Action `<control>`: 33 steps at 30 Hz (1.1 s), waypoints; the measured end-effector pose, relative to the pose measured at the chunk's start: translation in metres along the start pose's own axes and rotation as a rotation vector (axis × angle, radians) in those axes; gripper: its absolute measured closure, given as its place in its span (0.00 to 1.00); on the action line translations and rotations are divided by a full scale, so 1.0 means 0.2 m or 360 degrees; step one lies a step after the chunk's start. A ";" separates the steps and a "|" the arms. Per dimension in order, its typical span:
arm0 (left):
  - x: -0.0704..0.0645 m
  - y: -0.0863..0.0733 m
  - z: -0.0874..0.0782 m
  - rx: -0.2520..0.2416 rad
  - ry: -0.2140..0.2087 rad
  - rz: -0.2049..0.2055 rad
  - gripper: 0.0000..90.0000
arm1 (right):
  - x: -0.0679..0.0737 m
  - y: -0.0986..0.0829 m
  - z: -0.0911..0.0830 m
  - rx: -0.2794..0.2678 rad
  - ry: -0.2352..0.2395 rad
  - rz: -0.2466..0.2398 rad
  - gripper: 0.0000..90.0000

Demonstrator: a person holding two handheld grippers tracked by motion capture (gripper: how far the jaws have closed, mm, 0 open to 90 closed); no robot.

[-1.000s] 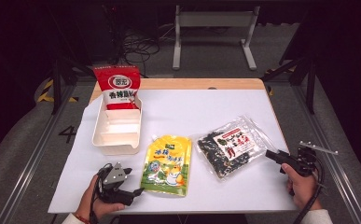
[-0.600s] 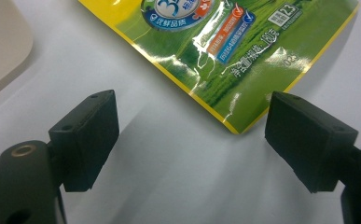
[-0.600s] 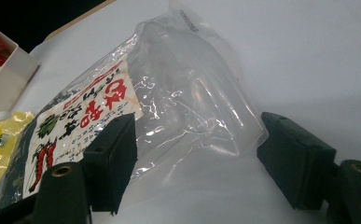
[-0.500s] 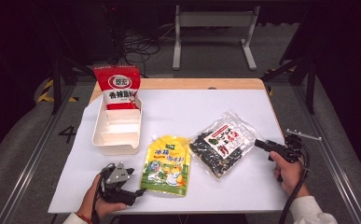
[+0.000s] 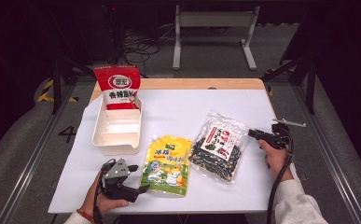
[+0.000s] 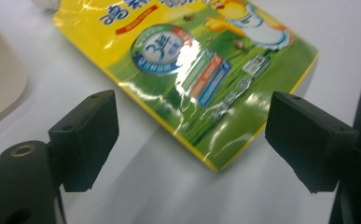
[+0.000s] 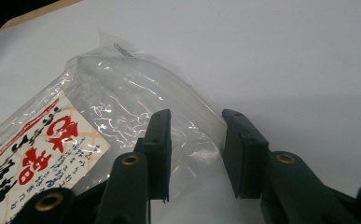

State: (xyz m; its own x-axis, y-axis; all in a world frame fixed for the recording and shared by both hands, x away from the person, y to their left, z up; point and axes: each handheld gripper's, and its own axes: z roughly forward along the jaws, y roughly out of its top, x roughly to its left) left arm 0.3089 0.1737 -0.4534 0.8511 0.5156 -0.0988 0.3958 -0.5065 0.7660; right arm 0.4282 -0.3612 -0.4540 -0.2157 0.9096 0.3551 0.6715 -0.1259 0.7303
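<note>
Two tongs (image 5: 253, 134) (image 5: 141, 189) gape beside the clear bag (image 5: 218, 144) and yellow pouch (image 5: 167, 164).

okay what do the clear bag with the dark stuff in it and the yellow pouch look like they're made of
The clear crinkled bag of dark pieces looks like thin transparent plastic film: it wrinkles, glints, and its contents show through, with a printed white and red label stuck or printed on. The glossy yellow and green pouch seems a thicker printed plastic or foil laminate: opaque, with bright reflections and soft creases. Which exactly cannot be told.
</note>
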 end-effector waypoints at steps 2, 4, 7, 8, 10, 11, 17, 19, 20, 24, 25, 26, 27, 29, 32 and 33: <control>-0.01 0.04 0.01 -0.0012 -0.0048 0.0003 0.20 | 0.02 0.01 0.02 0.0019 0.0043 -0.0044 0.71; -0.02 0.06 0.03 -0.0010 -0.0067 0.0010 0.19 | 0.04 0.01 0.03 0.0033 0.0063 -0.0072 0.71; -0.04 0.14 0.06 -0.0019 -0.0125 0.0044 0.19 | 0.06 0.01 0.05 0.0054 0.0101 -0.0103 0.72; -0.05 0.16 0.07 -0.0018 -0.0142 0.0056 0.19 | 0.06 0.01 0.05 0.0060 0.0129 -0.0116 0.72; -0.05 0.20 0.10 -0.0012 -0.0182 0.0066 0.19 | 0.07 0.01 0.06 0.0078 0.0166 -0.0155 0.72; -0.05 0.22 0.11 -0.0001 -0.0192 0.0073 0.19 | 0.08 0.01 0.06 0.0082 0.0186 -0.0173 0.72; -0.06 0.32 0.21 0.0065 -0.0268 0.0058 0.18 | 0.15 -0.01 0.08 0.0129 0.0268 -0.0271 0.73; -0.07 0.35 0.25 0.0086 -0.0264 0.0054 0.18 | 0.17 -0.02 0.09 0.0136 0.0284 -0.0285 0.74; -0.07 0.37 0.27 0.0087 -0.0269 0.0046 0.18 | 0.18 -0.02 0.09 0.0132 0.0290 -0.0294 0.75; -0.07 0.41 0.33 0.0106 -0.0270 0.0001 0.16 | 0.21 -0.03 0.09 0.0142 0.0320 -0.0352 0.89; -0.06 0.42 0.34 0.0116 -0.0269 -0.0022 0.16 | 0.22 -0.03 0.09 0.0136 0.0326 -0.0366 0.89; -0.06 0.42 0.36 0.0123 -0.0277 -0.0035 0.16 | 0.23 -0.03 0.10 0.0144 0.0321 -0.0372 0.89; -0.06 0.43 0.38 0.0124 -0.0268 -0.0050 0.16 | 0.23 -0.03 0.10 0.0153 0.0315 -0.0373 0.89; -0.05 0.44 0.40 0.0130 -0.0272 -0.0058 0.16 | 0.23 -0.03 0.10 0.0152 0.0309 -0.0328 0.84; -0.05 0.44 0.44 0.0168 -0.0274 -0.0073 0.16 | 0.21 -0.03 0.08 0.0149 0.0354 -0.0271 0.70; -0.05 0.44 0.45 0.0181 -0.0283 -0.0090 0.16 | 0.21 -0.03 0.08 0.0159 0.0384 -0.0252 0.65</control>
State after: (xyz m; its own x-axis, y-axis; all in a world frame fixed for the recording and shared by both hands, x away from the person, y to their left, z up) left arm 0.3672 0.0608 -0.4422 0.8698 0.4206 -0.2580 0.4726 -0.5601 0.6804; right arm 0.4262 -0.3151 -0.4532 -0.4776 0.7928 0.3786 0.6799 0.0605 0.7308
